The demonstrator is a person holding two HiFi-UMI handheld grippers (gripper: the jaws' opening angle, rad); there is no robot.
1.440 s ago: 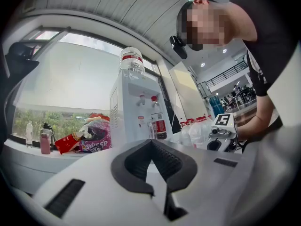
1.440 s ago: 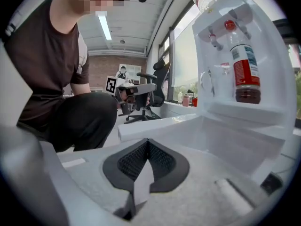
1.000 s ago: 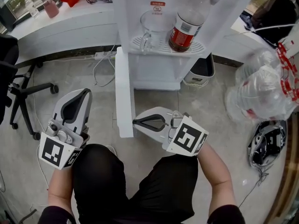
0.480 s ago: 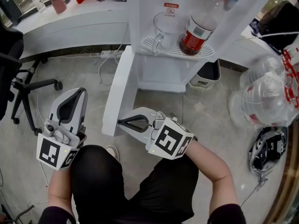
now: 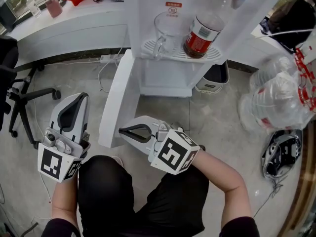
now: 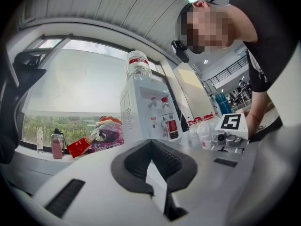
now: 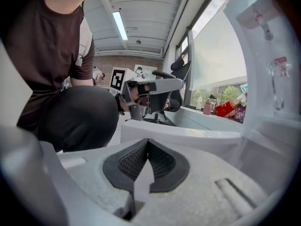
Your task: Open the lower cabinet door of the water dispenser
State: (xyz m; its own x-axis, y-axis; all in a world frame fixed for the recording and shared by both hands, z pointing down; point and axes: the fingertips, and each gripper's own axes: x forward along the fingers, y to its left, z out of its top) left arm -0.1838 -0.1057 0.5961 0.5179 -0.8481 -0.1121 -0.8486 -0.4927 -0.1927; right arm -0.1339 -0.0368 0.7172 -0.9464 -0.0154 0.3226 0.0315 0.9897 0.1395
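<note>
The white water dispenser stands ahead, and its lower cabinet door is swung wide open to the left, seen edge-on as a long white slab. My right gripper is shut, with nothing between the jaws. Its tip sits against the inner face of the door near its free end. In the right gripper view the door lies just beyond the closed tips of the right gripper. My left gripper hangs left of the door, apart from it, shut and empty. The left gripper view shows the dispenser beyond that gripper's tips.
A glass mug and a cola bottle stand on the dispenser's drip tray. A small bin sits right of the dispenser. An office chair stands at the left, and a bag of plastic bottles at the right. My knees fill the lower middle.
The cabinet door has swung further open to the left. My right gripper moved left along with its free end. The left gripper has stayed about where it was.
</note>
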